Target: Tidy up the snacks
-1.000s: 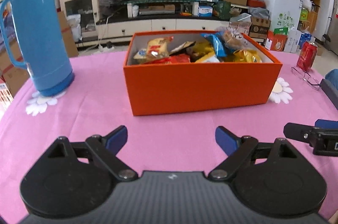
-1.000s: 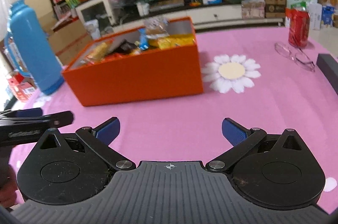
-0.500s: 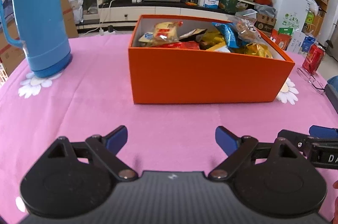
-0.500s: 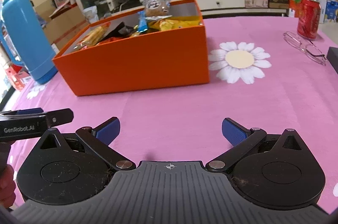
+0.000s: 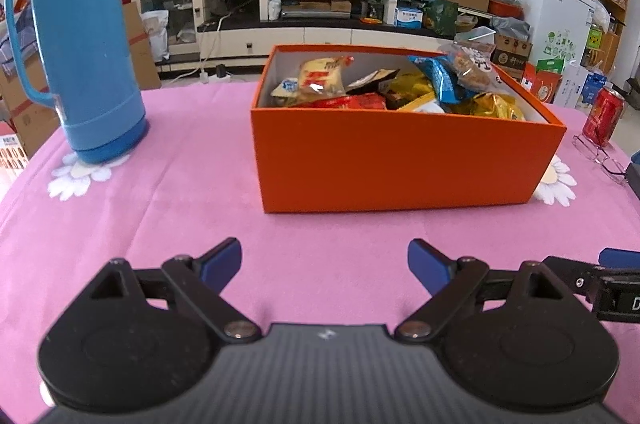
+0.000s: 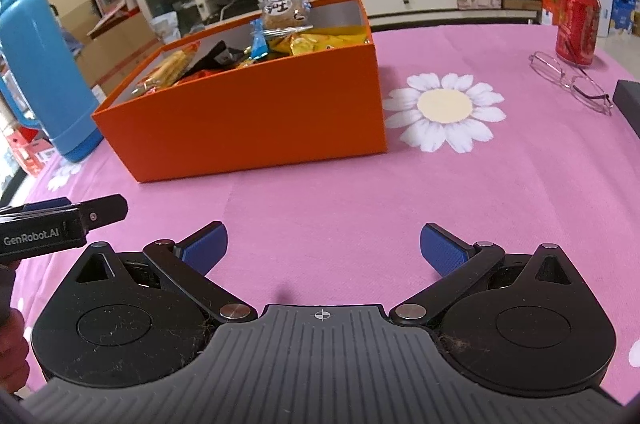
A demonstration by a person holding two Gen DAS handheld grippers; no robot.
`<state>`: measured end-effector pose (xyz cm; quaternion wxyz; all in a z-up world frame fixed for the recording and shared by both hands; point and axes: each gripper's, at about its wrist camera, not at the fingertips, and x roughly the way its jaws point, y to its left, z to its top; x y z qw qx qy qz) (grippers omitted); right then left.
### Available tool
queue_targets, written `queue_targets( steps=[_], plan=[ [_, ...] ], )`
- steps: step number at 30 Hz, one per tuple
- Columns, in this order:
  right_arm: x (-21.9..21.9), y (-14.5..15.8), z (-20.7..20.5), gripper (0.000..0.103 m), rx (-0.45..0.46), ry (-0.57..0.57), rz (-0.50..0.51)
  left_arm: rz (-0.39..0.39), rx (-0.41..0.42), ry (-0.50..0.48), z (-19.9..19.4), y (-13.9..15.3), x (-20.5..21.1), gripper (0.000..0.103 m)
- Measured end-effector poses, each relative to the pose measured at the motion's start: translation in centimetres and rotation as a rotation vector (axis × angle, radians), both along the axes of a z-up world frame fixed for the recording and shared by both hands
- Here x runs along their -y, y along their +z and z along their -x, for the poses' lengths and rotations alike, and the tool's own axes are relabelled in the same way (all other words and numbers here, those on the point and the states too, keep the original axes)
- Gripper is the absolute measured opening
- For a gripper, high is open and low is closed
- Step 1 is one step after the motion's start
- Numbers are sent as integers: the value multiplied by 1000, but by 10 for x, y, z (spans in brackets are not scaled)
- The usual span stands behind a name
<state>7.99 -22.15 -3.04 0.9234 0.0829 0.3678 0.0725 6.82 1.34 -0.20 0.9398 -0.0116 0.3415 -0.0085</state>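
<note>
Left wrist view: I see both left tongs (image 5: 325, 264) and right tongs (image 6: 323, 248) apart and empty. Snack packets (image 5: 400, 91) fill the orange cardboard box (image 5: 400, 159), centre frame. Risk: a careless reach could tip overhanging packets onto the pink surface (image 5: 160, 224).

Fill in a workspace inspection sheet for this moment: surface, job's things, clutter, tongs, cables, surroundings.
Surface: pink tablecloth with printed daisies.
Job's things: orange box, lidless, heaped with snack packets; no packets on the cloth.
Clutter: blue thermos left of the box; red can and glasses to its right, glasses just in front of the can; dark object at the right edge, unclear.
Tongs: left tongs and right tongs both open, empty, short of the box.
Cables: white cord on the floor by the TV stand.
Surroundings: TV, crowded shelves, cardboard boxes.
</note>
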Motion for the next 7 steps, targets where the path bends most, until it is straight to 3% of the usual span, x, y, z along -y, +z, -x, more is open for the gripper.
queue_targets(
  steps=[7],
  plan=[
    [-1, -1, -2, 93, -11, -1, 6, 22, 28, 0, 1, 4, -6, 87]
  ],
)
